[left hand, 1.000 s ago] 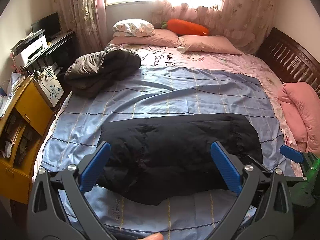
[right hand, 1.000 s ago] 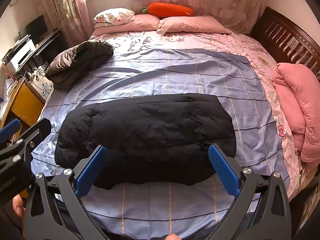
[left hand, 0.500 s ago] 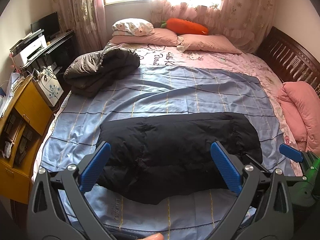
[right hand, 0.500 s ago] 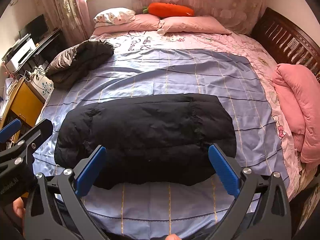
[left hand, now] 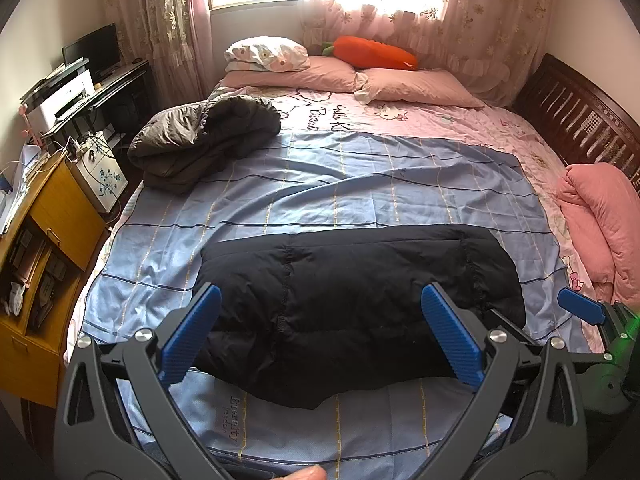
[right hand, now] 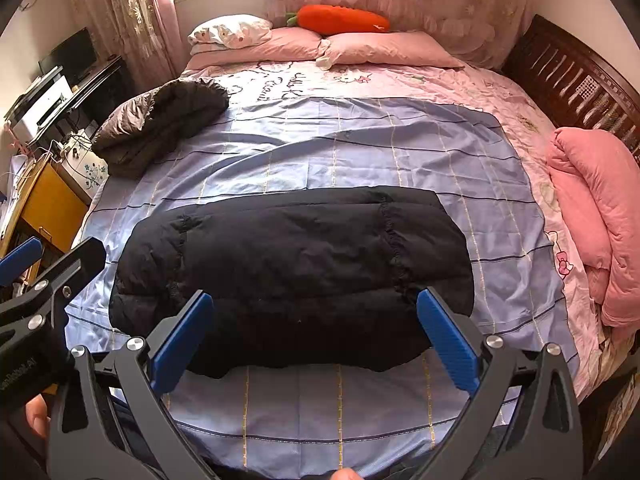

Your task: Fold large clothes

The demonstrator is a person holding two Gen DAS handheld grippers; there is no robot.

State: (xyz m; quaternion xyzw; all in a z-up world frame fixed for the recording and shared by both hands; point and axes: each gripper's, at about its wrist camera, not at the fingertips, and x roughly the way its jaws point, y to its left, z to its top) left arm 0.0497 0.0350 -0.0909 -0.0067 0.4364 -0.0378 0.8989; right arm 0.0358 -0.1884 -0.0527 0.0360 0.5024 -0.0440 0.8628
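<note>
Black puffy coat (right hand: 292, 272) — folded (quilted seams) — on blue sheet (right hand: 360, 152)

Left gripper (left hand: 320, 336), dark grey frame with ribbed blue finger pads (left hand: 191, 334): jaws spread wide, nothing between them, held clear of contact. Right gripper (right hand: 314, 338), same build: jaws equally wide, empty, level with the left and just beside it. Fingertip (left hand: 306, 473) visible at lower frame edge; part of a hand (right hand: 36, 416) behind the left unit.
</note>
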